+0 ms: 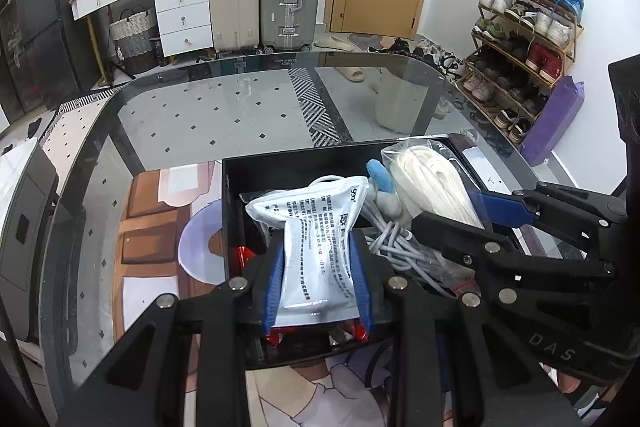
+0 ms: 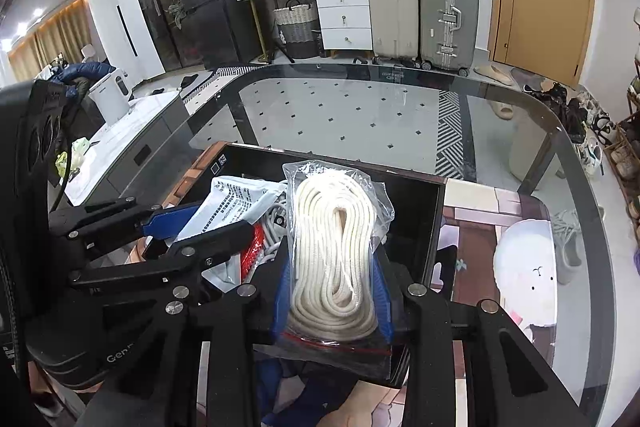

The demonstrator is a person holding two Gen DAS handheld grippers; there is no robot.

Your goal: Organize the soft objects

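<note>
Your left gripper [image 1: 318,279], at lower centre of its own view, is clamped on a white printed sachet [image 1: 316,247]; the blue pads [image 1: 274,287] press both its sides and its upper half rises clear of them. The sachet hangs over the near part of a black box [image 1: 236,211] standing on the glass table [image 1: 240,115]. Your right gripper [image 2: 334,291], at lower centre of its view, is closed on a clear zip bag of coiled white rope [image 2: 334,247], the bag standing upright between the pads above the same box [image 2: 420,211]. In each view the other gripper enters from the side, its fingertips partly masked by what it holds. Below the sachet, a tangle of grey cable [image 1: 386,239] and a blue-and-white soft item [image 1: 382,183] lie in the box; the item's kind is unclear. The sachet's print is too small to read. The box's near wall is hidden behind the gripper frames.
</note>
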